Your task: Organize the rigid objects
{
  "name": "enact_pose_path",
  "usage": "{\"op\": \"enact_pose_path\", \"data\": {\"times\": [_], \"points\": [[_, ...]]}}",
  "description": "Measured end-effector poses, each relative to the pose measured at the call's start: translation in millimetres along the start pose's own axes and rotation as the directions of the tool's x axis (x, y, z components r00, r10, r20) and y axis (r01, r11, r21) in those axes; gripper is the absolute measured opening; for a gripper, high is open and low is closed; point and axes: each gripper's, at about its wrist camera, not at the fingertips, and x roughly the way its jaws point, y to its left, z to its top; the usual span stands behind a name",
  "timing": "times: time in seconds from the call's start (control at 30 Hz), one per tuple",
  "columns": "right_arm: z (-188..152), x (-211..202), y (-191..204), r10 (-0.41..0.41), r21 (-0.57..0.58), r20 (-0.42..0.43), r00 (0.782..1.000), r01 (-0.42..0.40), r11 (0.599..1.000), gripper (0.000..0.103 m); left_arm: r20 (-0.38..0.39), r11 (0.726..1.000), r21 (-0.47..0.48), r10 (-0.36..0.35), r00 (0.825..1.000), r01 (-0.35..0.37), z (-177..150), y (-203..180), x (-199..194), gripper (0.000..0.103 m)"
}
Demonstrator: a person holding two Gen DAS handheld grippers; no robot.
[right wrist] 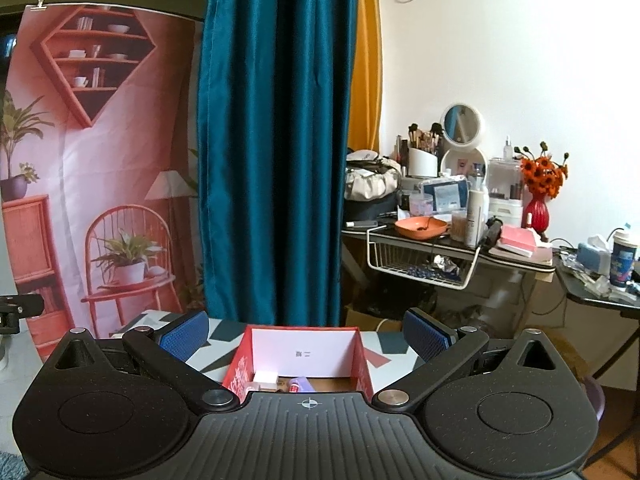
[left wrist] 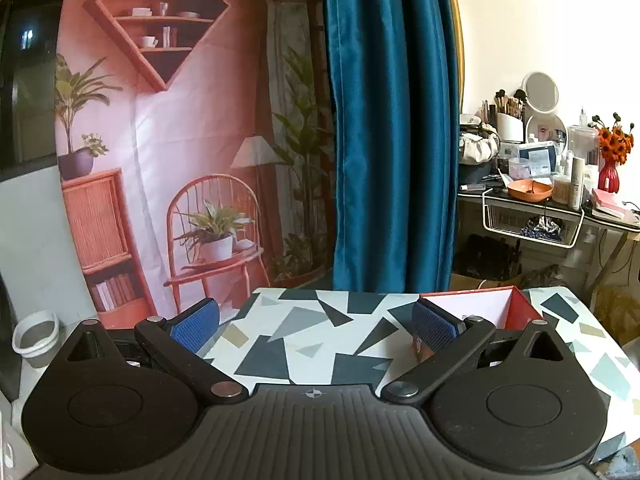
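Observation:
A red box [right wrist: 362,364] with a white inner lining stands open on the patterned table [right wrist: 394,343], straight ahead of my right gripper [right wrist: 306,336]. Small items lie in its bottom: a white block [right wrist: 265,379] and a purple piece [right wrist: 301,384]. My right gripper is open, its blue pads spread either side of the box, with nothing held. In the left wrist view the same red box [left wrist: 524,311] sits at the table's right side, partly behind the right blue pad [left wrist: 434,328]. My left gripper [left wrist: 316,326] is open and empty over the table [left wrist: 304,336].
A teal curtain [left wrist: 392,128] and a printed pink backdrop [left wrist: 168,140] hang behind the table. A cluttered dressing table [right wrist: 460,236] with a wire basket, mirror and red vase of flowers stands to the right. A white bin [left wrist: 36,338] sits on the floor at left.

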Motion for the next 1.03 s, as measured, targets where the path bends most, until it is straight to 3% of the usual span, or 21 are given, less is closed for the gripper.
{"op": "enact_pose_path", "data": {"times": [1.03], "points": [[-2.9,-0.3,-5.7,-0.019,0.002,-0.013,1.000,0.019,1.000,0.103,-0.011,1.000,-0.010,-0.025,1.000,0.025,-1.0,7.2,1.4,0.103]]}}
